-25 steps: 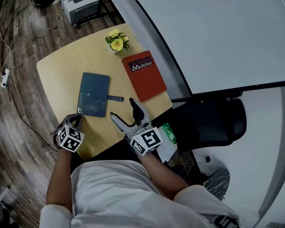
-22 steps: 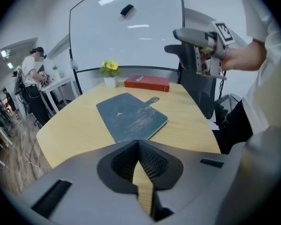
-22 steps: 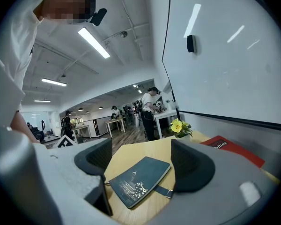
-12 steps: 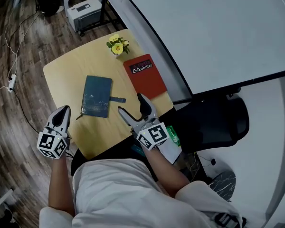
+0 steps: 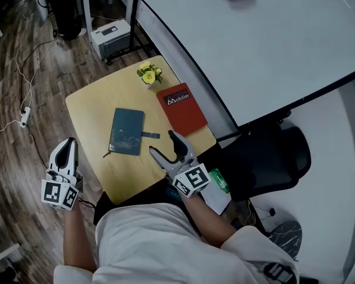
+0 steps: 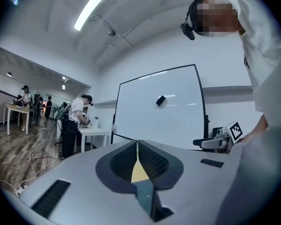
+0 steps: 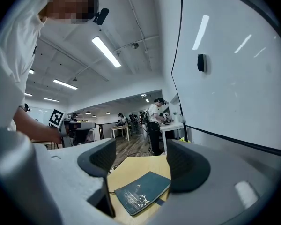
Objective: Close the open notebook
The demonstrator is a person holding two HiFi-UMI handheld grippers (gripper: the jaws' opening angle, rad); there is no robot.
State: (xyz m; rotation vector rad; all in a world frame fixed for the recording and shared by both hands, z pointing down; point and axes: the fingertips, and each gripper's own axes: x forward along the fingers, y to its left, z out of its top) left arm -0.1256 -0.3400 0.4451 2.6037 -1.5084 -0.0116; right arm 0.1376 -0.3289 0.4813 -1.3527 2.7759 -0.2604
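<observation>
Two grippers are in view, and neither one holds anything. The dark blue notebook [image 5: 126,132] lies flat with its cover down in the middle of the wooden bench [image 5: 89,108], so the closing looks already done. Only its strap [image 5: 151,135] sticks out to the right. The left gripper [image 5: 65,149], at the lower left of the frame beside the bench, has its fingers clenched on nothing. The right gripper [image 5: 164,145], just below and to the right of the notebook, has its fingers released. They have just been closing a little, and they grasp nothing. In my judgement the good way now is to draw both grippers clear without brushing the cover or the red book [image 5: 183,108].
</observation>
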